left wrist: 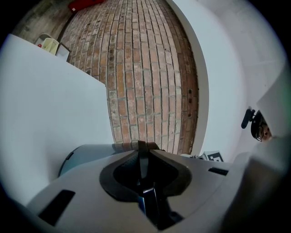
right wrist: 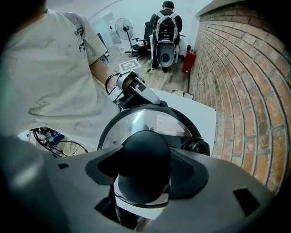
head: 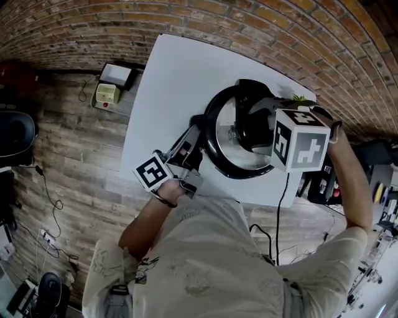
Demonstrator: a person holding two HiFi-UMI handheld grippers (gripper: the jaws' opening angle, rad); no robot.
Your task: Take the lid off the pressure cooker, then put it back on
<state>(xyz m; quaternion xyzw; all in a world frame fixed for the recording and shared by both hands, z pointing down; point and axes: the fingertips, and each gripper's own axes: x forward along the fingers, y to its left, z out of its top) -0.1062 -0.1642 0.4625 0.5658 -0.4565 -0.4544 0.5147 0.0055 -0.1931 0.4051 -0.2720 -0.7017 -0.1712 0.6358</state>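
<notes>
Recorded white surface, black-rimmed clear lid with black knob, red-brown brick wall, grey-brown plank floor.

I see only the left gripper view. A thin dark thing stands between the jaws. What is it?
Observer: The edge of the pressure cooker; the left gripper is clamped on it from the side.
Operator: Is the lid on it?
Observer: It appears to sit on the cooker; no gap shows in the head view.
Operator: And the right gripper?
Observer: It points down, shut on the lid's black knob.
</notes>
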